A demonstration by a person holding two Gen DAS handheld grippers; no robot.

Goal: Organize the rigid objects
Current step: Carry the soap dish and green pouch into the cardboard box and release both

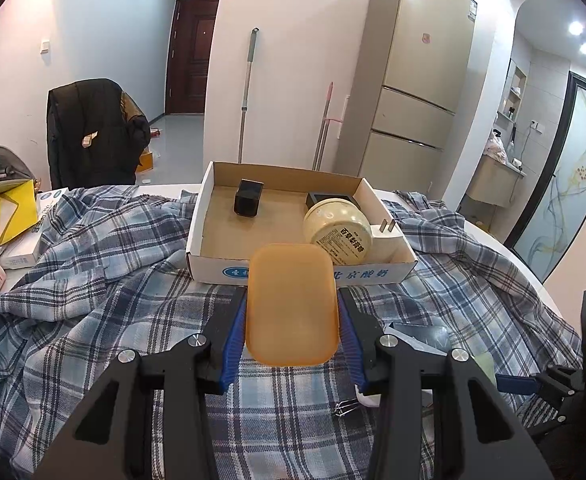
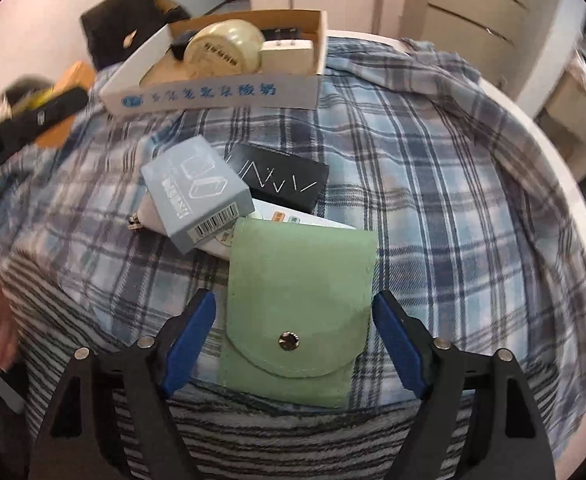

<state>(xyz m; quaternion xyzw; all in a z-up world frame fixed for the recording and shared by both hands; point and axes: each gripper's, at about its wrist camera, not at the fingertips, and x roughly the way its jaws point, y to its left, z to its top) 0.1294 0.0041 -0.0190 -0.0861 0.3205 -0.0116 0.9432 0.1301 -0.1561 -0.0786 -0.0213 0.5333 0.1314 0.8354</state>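
My left gripper (image 1: 291,312) is shut on an orange translucent soap box (image 1: 291,304), held above the plaid cloth just in front of the cardboard tray (image 1: 301,274). The tray holds a cream jar (image 1: 337,227), a white plug adapter (image 1: 387,238), a black cube (image 1: 248,197) and a black case (image 1: 325,198). My right gripper (image 2: 293,316) is open, its fingers either side of a green pouch (image 2: 299,312). Beyond the pouch lie a grey box (image 2: 195,190), a black box (image 2: 279,176) and a white item (image 2: 293,218) partly hidden beneath them.
The plaid cloth (image 1: 93,264) covers a white round table (image 1: 533,276). Books and a yellow bag (image 1: 13,216) lie at the left edge. A chair with a dark coat (image 1: 93,136), mops and a fridge (image 1: 417,80) stand behind. A striped cloth (image 2: 277,432) lies at the near edge.
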